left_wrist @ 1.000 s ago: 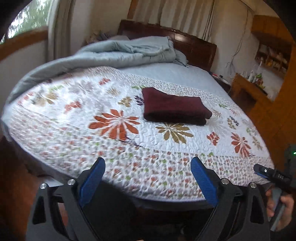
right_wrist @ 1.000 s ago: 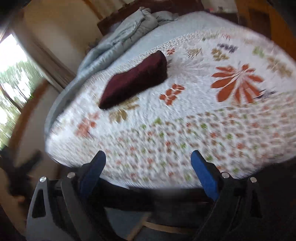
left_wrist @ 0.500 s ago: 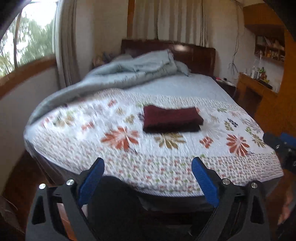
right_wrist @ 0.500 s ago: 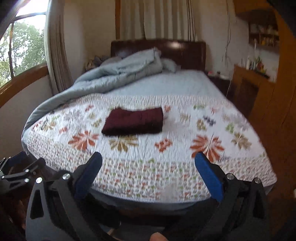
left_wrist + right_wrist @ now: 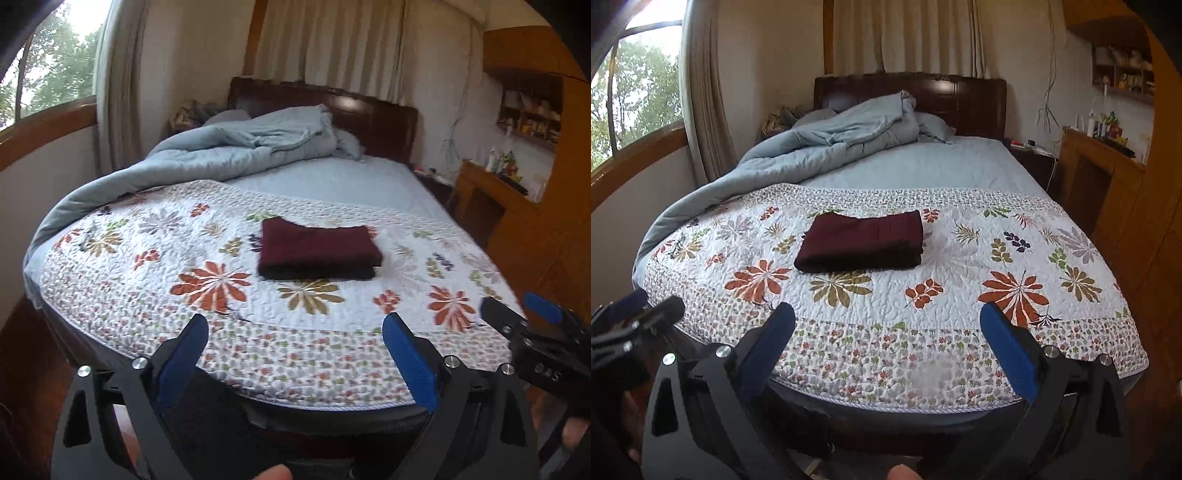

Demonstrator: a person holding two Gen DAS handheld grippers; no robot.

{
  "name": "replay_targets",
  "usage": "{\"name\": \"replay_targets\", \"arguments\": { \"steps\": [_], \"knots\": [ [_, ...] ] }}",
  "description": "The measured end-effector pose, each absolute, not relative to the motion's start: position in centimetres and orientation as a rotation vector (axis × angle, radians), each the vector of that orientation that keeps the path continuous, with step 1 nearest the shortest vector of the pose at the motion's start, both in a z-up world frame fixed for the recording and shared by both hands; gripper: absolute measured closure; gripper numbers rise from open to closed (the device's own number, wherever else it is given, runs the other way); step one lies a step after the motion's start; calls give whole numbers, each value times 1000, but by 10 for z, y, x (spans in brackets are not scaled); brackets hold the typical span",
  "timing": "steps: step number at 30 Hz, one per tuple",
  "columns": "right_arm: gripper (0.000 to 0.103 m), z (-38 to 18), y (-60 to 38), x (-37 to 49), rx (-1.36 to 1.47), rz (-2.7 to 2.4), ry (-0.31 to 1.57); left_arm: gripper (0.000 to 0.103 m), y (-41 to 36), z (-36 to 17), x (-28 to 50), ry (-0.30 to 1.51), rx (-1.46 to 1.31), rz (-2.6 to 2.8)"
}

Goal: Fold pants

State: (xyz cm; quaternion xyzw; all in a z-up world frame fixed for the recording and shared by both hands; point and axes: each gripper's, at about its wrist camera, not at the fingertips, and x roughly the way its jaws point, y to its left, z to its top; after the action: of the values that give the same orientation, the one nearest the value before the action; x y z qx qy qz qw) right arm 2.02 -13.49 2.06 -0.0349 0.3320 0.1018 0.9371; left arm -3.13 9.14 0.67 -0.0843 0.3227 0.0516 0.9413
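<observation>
The maroon pants (image 5: 862, 242) are seen folded into a neat rectangle on the floral quilt (image 5: 960, 266) of the bed. Both the left tool (image 5: 295, 350) and the right tool (image 5: 886, 347) are held spread wide at the bed's foot, with nothing between their blue pads.

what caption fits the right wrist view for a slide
Folded maroon pants lie on the floral quilt; open right gripper hangs empty over the bed's foot.
</observation>
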Motion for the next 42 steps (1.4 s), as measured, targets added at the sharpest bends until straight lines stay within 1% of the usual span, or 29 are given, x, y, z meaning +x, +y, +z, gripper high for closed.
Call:
{"name": "replay_targets", "arguments": {
  "steps": [4,10,20,42],
  "knots": [
    [3,13,-132,28,-82,199,673,7,90,-2,-15,700,-118,160],
    [3,4,-129,35,-77,213,698,5,89,-10,-8,734,-154,113],
    [3,7,-125,31,-80,233,696,5,80,-5,-14,730,-121,142],
    [3,13,-121,24,-87,237,683,5,85,1,-26,717,-161,123]
  ]
}}
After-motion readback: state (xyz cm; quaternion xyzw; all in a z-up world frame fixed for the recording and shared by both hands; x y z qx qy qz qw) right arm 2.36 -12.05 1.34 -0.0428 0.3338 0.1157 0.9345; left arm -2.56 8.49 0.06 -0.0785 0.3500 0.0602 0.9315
